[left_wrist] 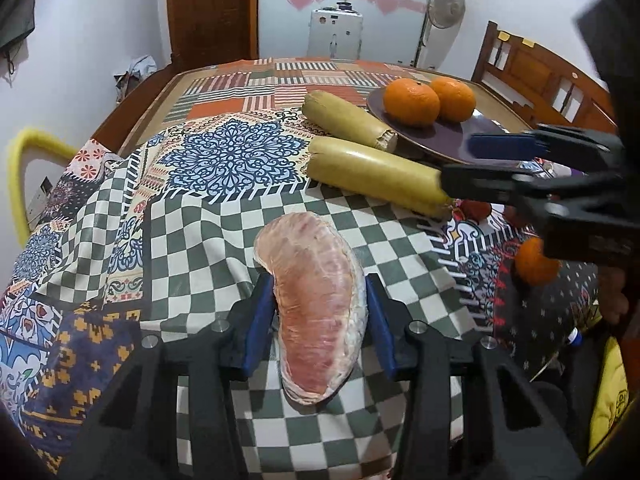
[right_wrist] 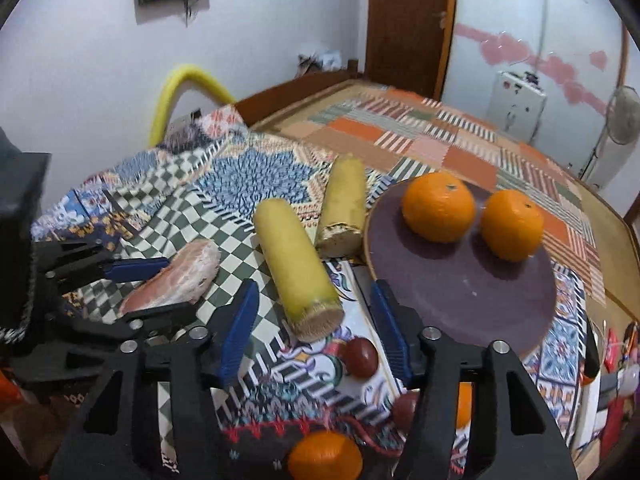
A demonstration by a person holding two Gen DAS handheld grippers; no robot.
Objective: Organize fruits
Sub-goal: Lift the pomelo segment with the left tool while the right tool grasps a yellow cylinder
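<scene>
Pomelo segment between left jaws, sugarcane pieces and plate beyond.

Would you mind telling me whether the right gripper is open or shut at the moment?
Open. In the right wrist view the right gripper has its blue-padded fingers spread wide apart, with only patterned tablecloth between them.

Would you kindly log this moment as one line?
left gripper: shut on pomelo segment | right gripper: open, empty | purple plate: two oranges | sugarcane pieces: on tablecloth
</scene>
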